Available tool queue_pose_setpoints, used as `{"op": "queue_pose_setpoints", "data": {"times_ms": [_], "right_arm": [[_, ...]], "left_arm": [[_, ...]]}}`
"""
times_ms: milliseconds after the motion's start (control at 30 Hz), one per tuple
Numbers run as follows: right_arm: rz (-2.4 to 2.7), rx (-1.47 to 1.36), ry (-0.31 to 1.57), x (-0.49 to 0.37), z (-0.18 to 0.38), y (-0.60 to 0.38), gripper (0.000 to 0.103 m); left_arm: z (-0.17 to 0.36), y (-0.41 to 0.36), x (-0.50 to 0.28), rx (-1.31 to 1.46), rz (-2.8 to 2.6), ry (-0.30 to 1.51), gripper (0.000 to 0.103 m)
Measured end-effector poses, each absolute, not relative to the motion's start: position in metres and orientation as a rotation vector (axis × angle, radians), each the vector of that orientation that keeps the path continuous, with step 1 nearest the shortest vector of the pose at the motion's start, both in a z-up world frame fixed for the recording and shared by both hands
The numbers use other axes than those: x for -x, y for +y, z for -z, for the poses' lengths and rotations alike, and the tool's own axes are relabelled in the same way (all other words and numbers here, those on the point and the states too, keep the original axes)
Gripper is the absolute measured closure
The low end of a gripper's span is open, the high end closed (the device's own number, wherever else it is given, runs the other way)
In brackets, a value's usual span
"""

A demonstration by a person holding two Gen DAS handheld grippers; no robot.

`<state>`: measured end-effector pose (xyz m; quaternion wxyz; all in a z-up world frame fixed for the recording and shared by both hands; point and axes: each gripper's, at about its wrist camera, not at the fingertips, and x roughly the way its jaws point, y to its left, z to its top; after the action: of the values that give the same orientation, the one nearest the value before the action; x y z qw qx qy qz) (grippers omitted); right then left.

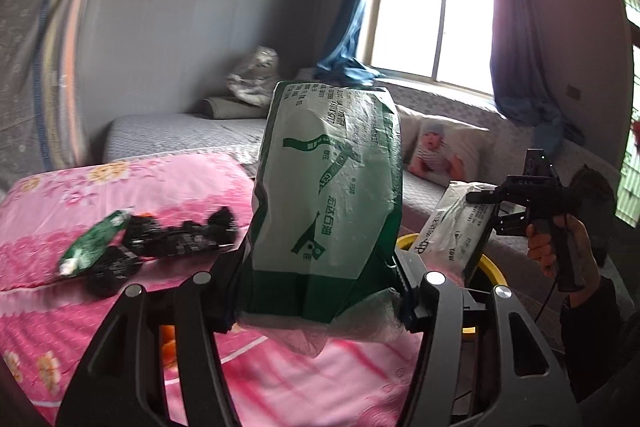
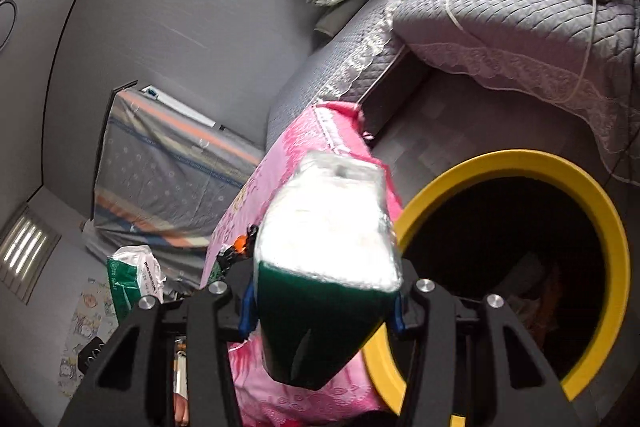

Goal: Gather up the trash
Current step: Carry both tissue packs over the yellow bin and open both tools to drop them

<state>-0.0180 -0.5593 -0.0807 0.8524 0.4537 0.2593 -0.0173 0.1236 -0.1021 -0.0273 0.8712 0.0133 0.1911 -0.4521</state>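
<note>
The left gripper [image 1: 320, 291] has its fingers pinched on the green bottom end of a green-and-white tissue pack [image 1: 328, 187], which stands upright between them above the pink floral bedspread [image 1: 80, 307]. On that bedspread, to the left of the pack, lie a small green wrapper [image 1: 94, 241] and, touching it, crumpled black wrappers [image 1: 176, 237]. The right gripper [image 2: 320, 307] likewise has its fingers clamped on the green end of a second tissue pack [image 2: 328, 227], white side up, held just beside the yellow rim of the trash bin [image 2: 520, 163], over the edge of the pink bedspread. In the left wrist view this second pack hangs above the bin's yellow rim. Behind the bin lies a grey quilted bed [image 2: 520, 7] with a baby-print pillow [image 1: 436, 151]
</note>
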Motion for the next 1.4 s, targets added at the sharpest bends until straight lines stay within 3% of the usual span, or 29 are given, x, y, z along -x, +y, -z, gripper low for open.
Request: {"op": "queue_pose_setpoints", "data": {"times_ms": [500,667,967,1033,1167,1400], "right_arm": [[0.375,-0.722,0.605,0.036,0.122,-0.575,0.057],[0.485,-0.562,0.612,0.030,0.129,-0.569,0.038],[0.624,-0.639,0.436,0.098,0.116,-0.602,0.031],[0.649,-0.660,0.407,0.114,0.114,-0.606,0.028],[0.669,-0.679,0.368,0.133,0.109,-0.612,0.027],[0.609,-0.670,0.357,0.124,0.103,-0.602,0.027]], "left_arm": [[0.057,-0.245,-0.118,-0.144,1.189,0.519,0.048],[0.061,-0.276,-0.118,-0.161,1.214,0.539,0.048],[0.087,-0.333,-0.101,-0.265,1.249,0.581,0.047],[0.095,-0.343,-0.099,-0.275,1.249,0.596,0.042],[0.104,-0.342,-0.102,-0.237,1.187,0.609,0.011],[0.085,-0.293,-0.125,-0.159,1.069,0.580,0.010]]}}
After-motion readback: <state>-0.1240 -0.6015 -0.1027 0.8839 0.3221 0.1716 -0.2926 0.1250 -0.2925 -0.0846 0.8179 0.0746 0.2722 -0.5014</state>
